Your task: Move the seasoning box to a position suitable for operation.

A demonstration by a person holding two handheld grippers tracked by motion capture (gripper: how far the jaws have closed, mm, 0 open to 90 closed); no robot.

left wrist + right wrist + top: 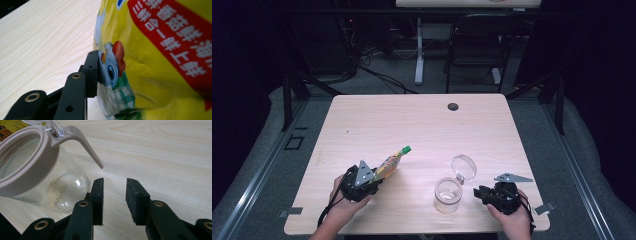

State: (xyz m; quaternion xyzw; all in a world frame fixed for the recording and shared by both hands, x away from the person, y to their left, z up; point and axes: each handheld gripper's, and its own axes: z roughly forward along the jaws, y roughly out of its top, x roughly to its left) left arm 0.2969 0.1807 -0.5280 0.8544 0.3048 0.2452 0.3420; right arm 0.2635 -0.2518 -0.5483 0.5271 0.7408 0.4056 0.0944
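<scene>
Yellow pouch (388,166) clamped in my left gripper (373,179), green cap aimed at the table's (377,120) far-right corner; right gripper (480,194) empty, jaws apart.

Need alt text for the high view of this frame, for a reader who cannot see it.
A person at a light wooden table holds a yellow pouch with a green cap in the left gripper, angled up off the table. The right gripper, jaws open and empty, rests beside a clear glass jar whose hinged lid stands open.
</scene>
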